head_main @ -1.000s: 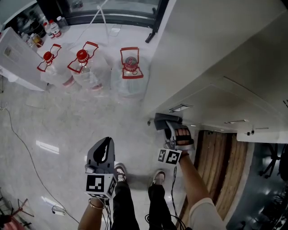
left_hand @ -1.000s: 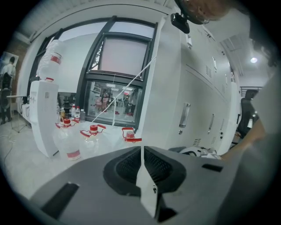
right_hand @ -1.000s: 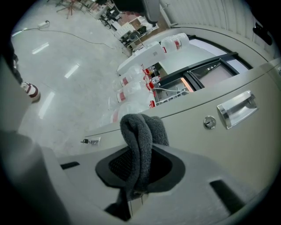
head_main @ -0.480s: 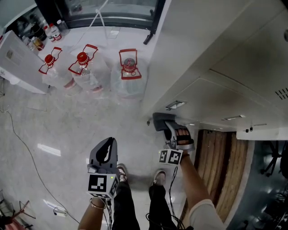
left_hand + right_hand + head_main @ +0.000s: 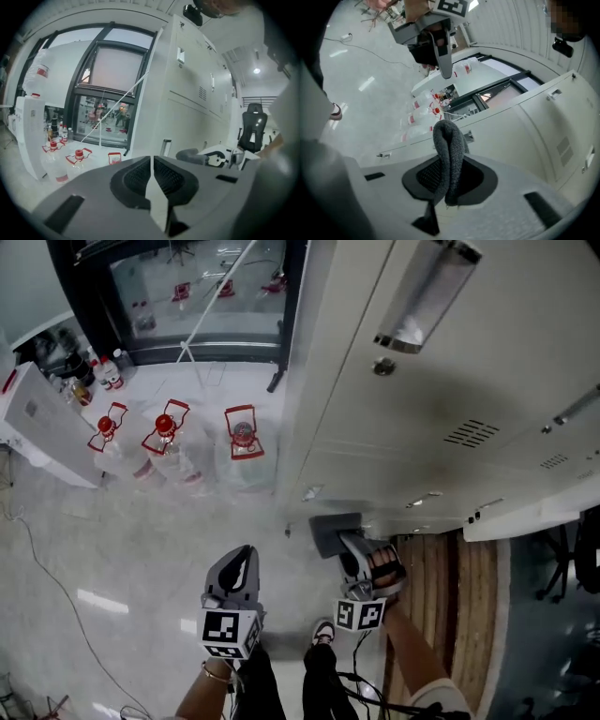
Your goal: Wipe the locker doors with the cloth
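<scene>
Both shut: left gripper (image 5: 152, 176) empty, right gripper (image 5: 447, 178) pinching the cloth (image 5: 449, 140) at a low locker door (image 5: 375, 470), apparently mid-wipe; next, sweep sideways.

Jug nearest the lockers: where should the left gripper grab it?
The red handle on top of the jug, from above. The body is wide, round and smooth, likely too broad for the jaws; the handle's thin bar suits them. The left gripper is shut, so it must open first.

Bright, even daylight enters the window (image 5: 187, 296) beside the locker doors (image 5: 441, 362). Glare streaks mark the floor (image 5: 141, 549) left of them. Both gripper views bulge inside black rims.
</scene>
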`<state>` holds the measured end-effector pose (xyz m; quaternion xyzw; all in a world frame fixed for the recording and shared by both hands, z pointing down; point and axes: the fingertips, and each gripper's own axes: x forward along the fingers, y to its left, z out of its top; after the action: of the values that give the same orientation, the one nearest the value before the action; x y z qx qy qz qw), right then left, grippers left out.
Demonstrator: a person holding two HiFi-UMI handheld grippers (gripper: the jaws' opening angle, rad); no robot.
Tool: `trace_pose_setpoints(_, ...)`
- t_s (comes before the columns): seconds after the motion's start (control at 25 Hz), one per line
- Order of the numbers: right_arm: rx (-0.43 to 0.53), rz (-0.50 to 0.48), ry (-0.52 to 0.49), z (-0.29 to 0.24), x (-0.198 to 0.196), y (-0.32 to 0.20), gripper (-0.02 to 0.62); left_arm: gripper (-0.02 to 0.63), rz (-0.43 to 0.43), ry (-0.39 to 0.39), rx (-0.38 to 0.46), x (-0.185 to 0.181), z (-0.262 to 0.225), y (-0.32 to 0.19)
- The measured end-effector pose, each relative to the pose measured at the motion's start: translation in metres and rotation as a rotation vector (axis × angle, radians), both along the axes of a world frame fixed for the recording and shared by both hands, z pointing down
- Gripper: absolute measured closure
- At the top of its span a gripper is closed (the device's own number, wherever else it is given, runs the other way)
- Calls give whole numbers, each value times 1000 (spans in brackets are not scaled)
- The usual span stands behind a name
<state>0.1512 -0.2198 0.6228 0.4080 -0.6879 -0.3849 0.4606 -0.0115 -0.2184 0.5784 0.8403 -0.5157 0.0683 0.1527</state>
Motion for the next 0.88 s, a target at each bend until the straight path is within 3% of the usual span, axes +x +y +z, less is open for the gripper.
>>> trace_pose_setpoints(0.24,177,38,63,-115,39,-1,531,583,77,18,35,44,-59,3)
trace_pose_setpoints(0.52,331,69,161,-215,73,-2,531,583,124,28,76,70,-116,3)
trace_pose_setpoints(0.72,438,70,246,-250,83,-13,531,583,133,19,99,77,-133,-4)
trace_pose_setpoints(0.88,470,76,322,-236,86,-29,529,583,123,18,92,77,-128,-6)
